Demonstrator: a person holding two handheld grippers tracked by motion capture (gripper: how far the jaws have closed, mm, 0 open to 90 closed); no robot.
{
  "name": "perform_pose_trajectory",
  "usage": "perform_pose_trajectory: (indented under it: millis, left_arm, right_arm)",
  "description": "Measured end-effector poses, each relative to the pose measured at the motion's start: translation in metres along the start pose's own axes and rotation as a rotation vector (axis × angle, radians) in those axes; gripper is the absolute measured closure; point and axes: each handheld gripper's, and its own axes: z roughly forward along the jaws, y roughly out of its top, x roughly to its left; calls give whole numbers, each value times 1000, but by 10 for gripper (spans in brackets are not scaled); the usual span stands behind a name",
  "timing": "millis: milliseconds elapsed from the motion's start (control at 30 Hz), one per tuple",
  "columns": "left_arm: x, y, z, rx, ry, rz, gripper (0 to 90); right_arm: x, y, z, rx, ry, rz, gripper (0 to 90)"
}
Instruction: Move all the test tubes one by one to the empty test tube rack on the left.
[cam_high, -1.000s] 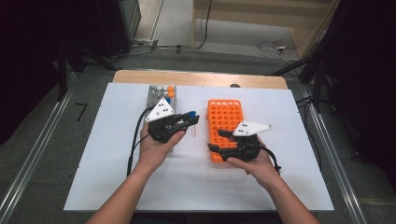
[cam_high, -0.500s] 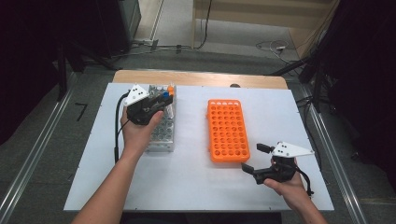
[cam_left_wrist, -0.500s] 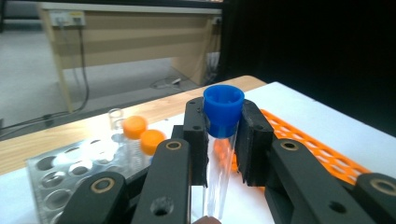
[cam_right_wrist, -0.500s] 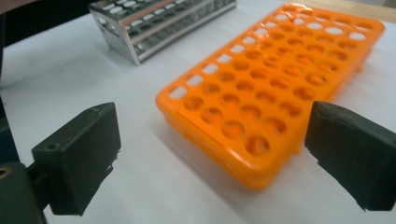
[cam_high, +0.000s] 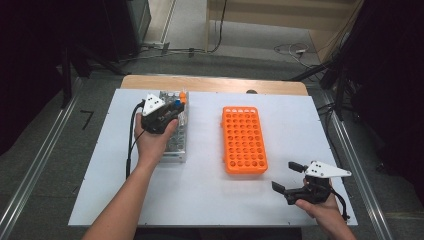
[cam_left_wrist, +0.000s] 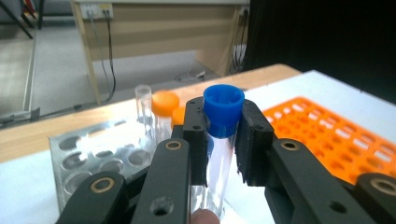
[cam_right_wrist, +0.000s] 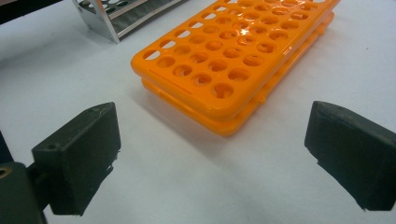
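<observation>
left gripper (cam_left_wrist: 223, 140): clamped on a clear plastic tube with a blue cap (cam_left_wrist: 223, 122), held upright right over the clear acrylic tube rack (cam_left_wrist: 95, 156)
right gripper (cam_high: 294, 178): jaws just swung wide, nothing between them, near the table's front right corner
orange plastic rack (cam_right_wrist: 233, 51): between both hands on the white table (cam_high: 210, 185)

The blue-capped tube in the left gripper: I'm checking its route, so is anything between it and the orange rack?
Nothing visible. The left gripper holds the blue-capped tube above the clear rack; bare table separates it from the orange rack.
</observation>
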Motion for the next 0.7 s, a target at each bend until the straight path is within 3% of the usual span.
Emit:
perform_pose_trajectory:
  millis: [33,133,267,467,600,700]
  left_arm:
    - [-1,0,0,1,2,9,742]
    - [-5,2,-3,10,11,33,581]
    - [-2,3,-9,26,-29,-19,366]
    - [-2,0,-31,19,-71,-77,122]
    - [-5,-5,-48,22,-94,-92,21]
    - [-8,-12,-62,15,-112,-99,0]
  right_arm:
    - [0,0,0,1,-4,0,23]
    - [-2,-1,0,2,-7,6,23]
    - [-5,-2,-1,-6,-15,12,23]
    - [-10,-4,-1,-18,-34,14,23]
    - [-15,-5,-2,-22,-51,20,22]
    - [-17,-6,-3,-26,-56,23,22]
